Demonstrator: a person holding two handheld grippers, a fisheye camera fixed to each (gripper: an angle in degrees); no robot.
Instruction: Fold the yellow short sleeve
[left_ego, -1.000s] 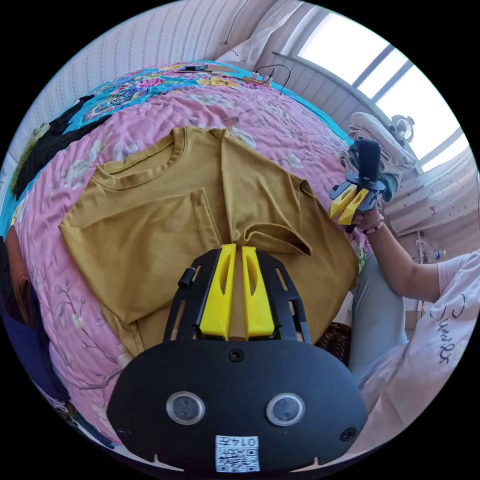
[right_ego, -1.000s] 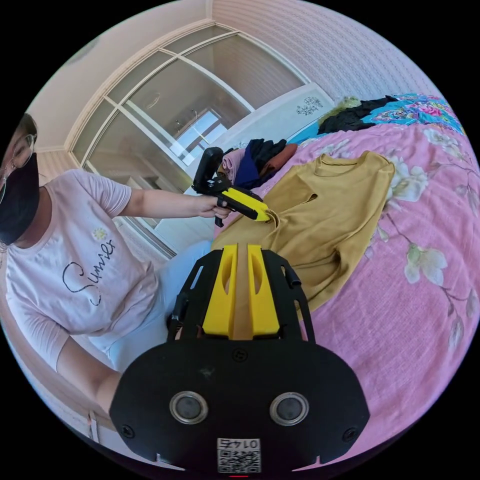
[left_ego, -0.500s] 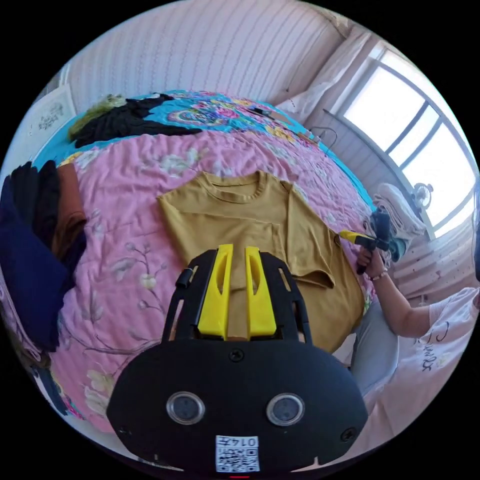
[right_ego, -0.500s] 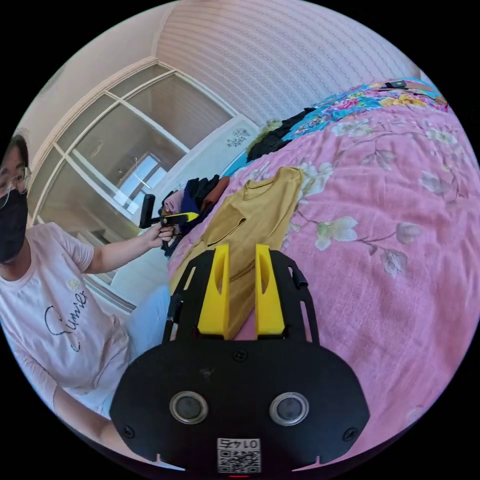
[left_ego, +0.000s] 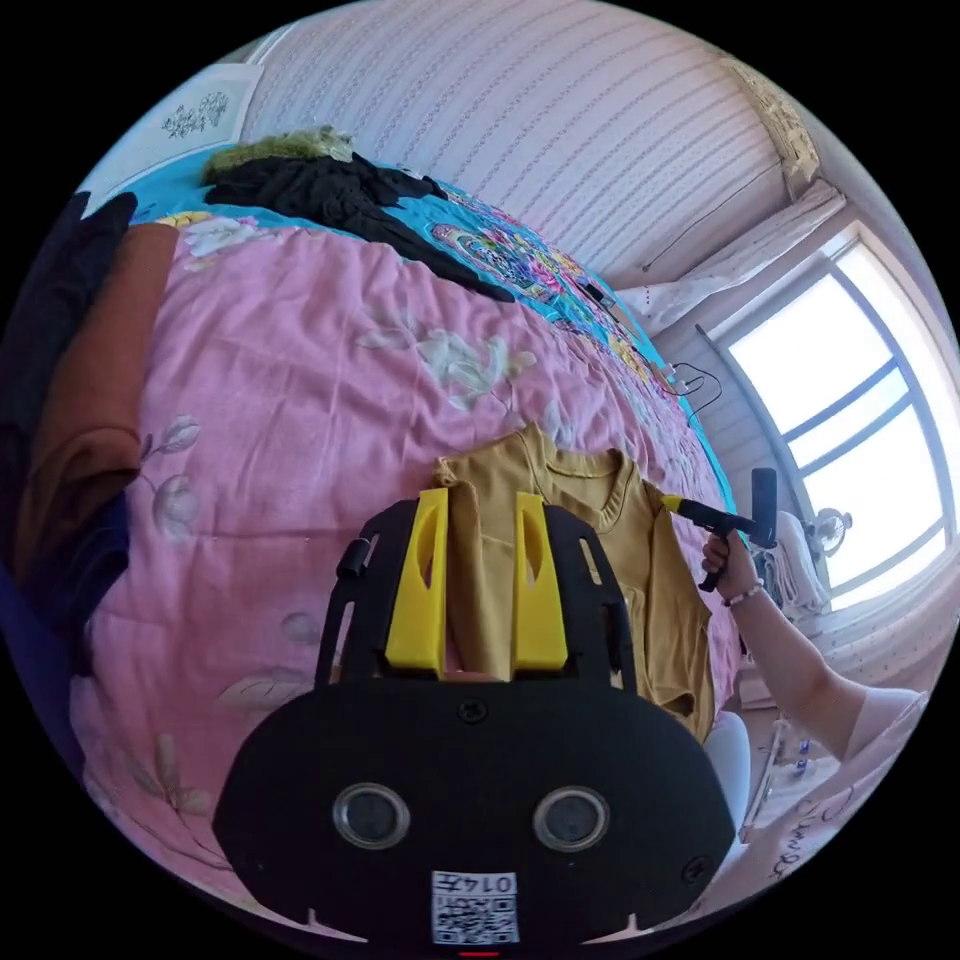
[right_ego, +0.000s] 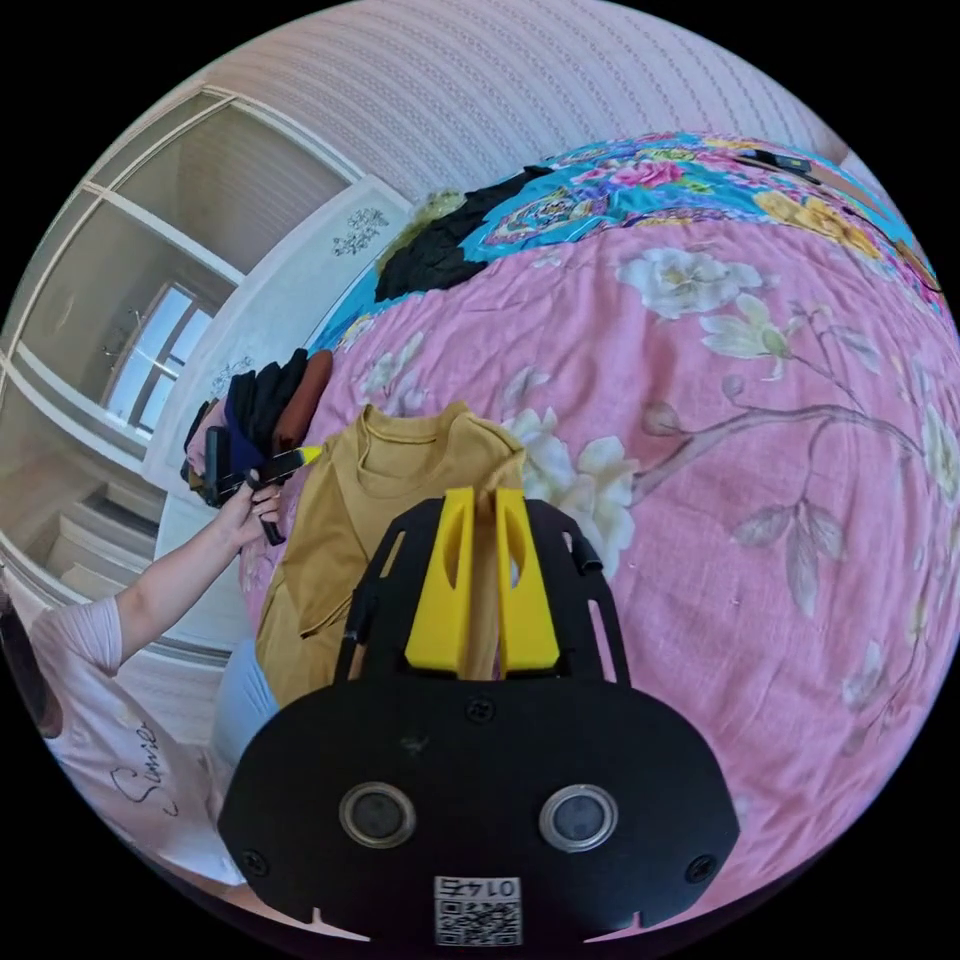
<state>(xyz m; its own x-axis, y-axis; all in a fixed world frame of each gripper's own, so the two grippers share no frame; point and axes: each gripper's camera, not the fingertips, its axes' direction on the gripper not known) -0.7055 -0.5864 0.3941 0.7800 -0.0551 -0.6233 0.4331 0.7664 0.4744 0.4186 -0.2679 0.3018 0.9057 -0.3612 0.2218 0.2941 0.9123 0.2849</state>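
The yellow short sleeve shirt (left_ego: 600, 560) (right_ego: 400, 470) lies flat on the pink flowered quilt (left_ego: 300, 380), both sides folded in, collar at the far end. My left gripper (left_ego: 480, 497) is open at the shirt's one shoulder, and shirt fabric shows between its jaws. In the right gripper view it is the yellow tip (right_ego: 305, 457) beside that shoulder. My right gripper (right_ego: 484, 495) has its jaws nearly together on the other shoulder edge. In the left gripper view its tip (left_ego: 672, 503) touches the shirt there.
A stack of dark and rust clothes (left_ego: 60, 400) (right_ego: 260, 400) sits at one side of the bed. A black garment (left_ego: 330, 190) (right_ego: 450, 240) lies on the turquoise cover further off. The person's arm (left_ego: 790, 650) reaches in from the bed's edge below a bright window (left_ego: 850, 450).
Both grippers have moved up from the shirt's lower half to its shoulders. The left jaws have spread apart. The right jaws opened, then closed at the shoulder.
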